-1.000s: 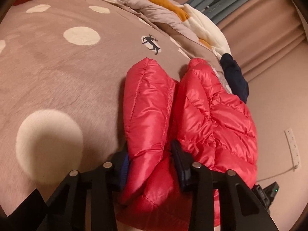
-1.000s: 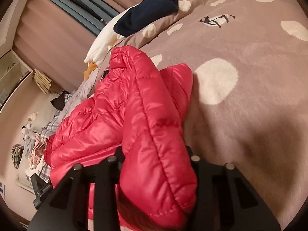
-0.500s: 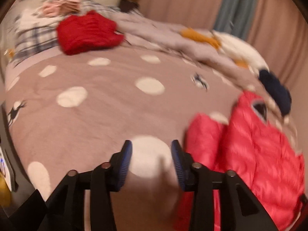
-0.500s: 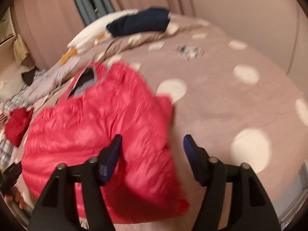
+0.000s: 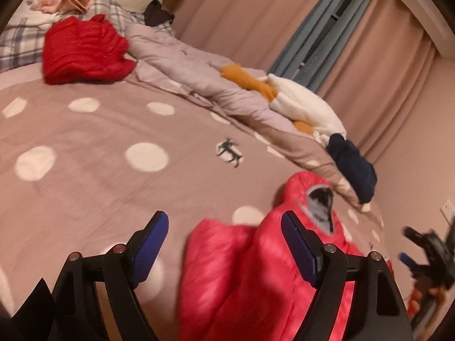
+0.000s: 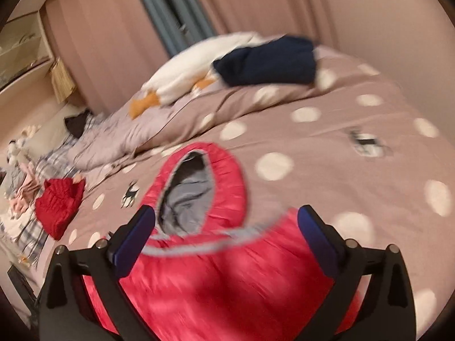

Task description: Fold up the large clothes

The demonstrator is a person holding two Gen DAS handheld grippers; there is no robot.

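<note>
Both my tools have just been opening and grip nothing: left tool (image 5: 224, 244) wide, right tool (image 6: 227, 233) wider. The pink puffer jacket (image 6: 216, 278) lies folded on the dotted bed cover (image 6: 327, 142). Only the right view shows its grey-lined hood (image 6: 196, 187) clearly.

- The right gripper (image 6: 226, 228) has just been opening. Its jaws are wide and hold nothing.
- The red jacket (image 6: 227, 278) lies on the dotted blanket (image 6: 355, 170), hood up.
- A dark blue cloth (image 6: 270, 64) lies far back.
</note>
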